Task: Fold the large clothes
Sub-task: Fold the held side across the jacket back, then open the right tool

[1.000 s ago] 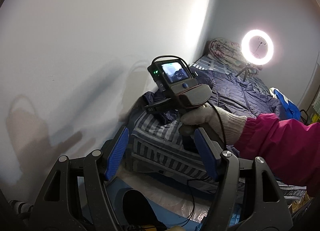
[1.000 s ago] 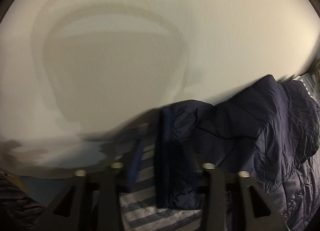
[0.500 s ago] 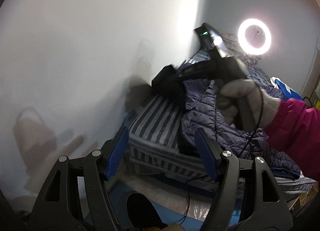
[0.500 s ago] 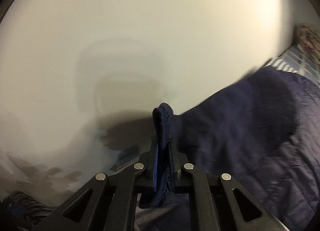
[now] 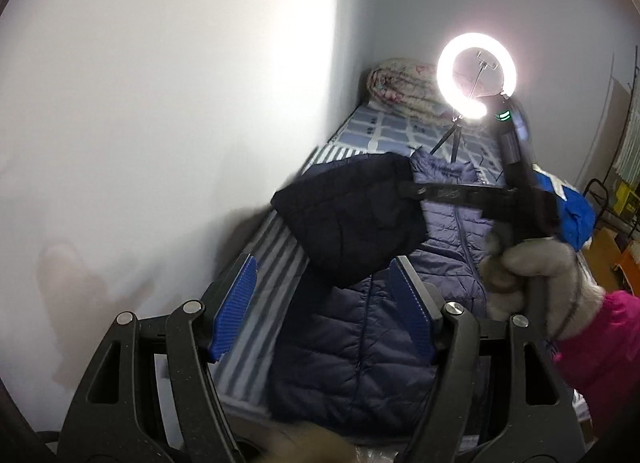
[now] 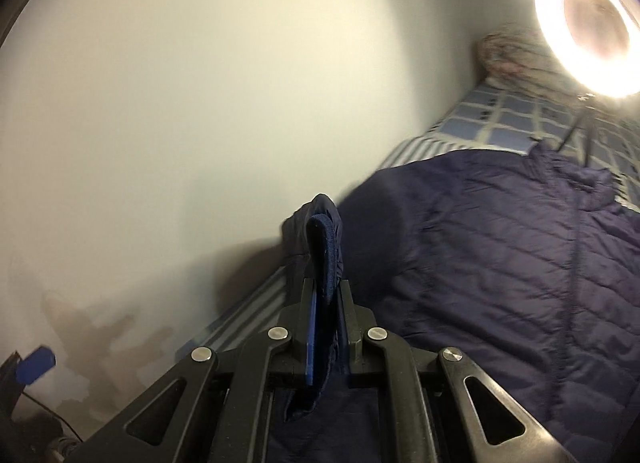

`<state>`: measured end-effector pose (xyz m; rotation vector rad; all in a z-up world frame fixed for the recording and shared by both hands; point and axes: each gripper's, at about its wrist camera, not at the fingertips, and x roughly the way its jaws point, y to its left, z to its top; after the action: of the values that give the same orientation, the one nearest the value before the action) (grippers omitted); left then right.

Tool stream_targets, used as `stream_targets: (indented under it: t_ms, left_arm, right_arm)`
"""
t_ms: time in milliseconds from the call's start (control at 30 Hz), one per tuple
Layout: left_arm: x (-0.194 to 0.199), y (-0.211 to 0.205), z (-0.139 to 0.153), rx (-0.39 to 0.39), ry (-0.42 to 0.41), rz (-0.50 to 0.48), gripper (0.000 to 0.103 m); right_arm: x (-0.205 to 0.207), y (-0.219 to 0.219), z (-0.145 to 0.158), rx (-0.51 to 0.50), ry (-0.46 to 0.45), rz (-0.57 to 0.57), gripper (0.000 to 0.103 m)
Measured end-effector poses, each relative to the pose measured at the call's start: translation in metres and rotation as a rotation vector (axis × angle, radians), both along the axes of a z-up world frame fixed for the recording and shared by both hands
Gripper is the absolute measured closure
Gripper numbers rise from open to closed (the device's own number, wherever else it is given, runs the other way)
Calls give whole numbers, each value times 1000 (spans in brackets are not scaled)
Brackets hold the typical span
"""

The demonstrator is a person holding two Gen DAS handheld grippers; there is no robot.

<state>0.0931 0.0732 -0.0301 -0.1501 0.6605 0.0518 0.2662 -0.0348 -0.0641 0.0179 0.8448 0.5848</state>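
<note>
Two grippers are showing. At about 6 o'clock in the left wrist view, the left gripper [image 5: 322, 303] is hanging with its blue pads [image 5: 234, 305] wide apart, and nothing is sitting between them. At 9 o'clock a white wall [image 5: 160, 123] is filling that side. In the middle, a dark blue puffy jacket [image 5: 384, 347] is lying flat on the striped bed [image 5: 262, 287], front side up. One sleeve [image 5: 352, 219] is hanging in the air above the jacket's chest, up toward 12 o'clock. The right gripper [image 5: 416, 193] is pinching the end of that sleeve. In the right wrist view, the right gripper's fingers [image 6: 310, 327] are closing tight on the sleeve cuff [image 6: 326, 259], which is sticking up between them. At 3 o'clock a gloved hand [image 5: 536, 275] is gripping the tool's handle. At about 1 o'clock a bright ring light [image 5: 476, 77] is shining on a stand, with a rolled blanket [image 5: 400, 89] behind it
</note>
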Motion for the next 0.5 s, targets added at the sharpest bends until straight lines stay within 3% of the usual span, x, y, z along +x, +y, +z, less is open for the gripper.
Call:
stream_targets:
  t_ms: [100, 200, 367, 500]
  left_arm:
    - [25, -11, -35, -74, 128, -53, 32]
    - [41, -23, -57, -119, 190, -84, 32]
    - [46, -35, -60, -155, 163, -117, 32]
    - [52, -50, -50, -92, 134, -141, 32]
  right_arm:
    - [26, -23, -8, -24, -10, -49, 96]
    - [42, -55, -3, -61, -22, -97, 96]
    - [83, -114, -6, -97, -52, -195, 96]
    - [120, -160, -16, -127, -68, -266, 96]
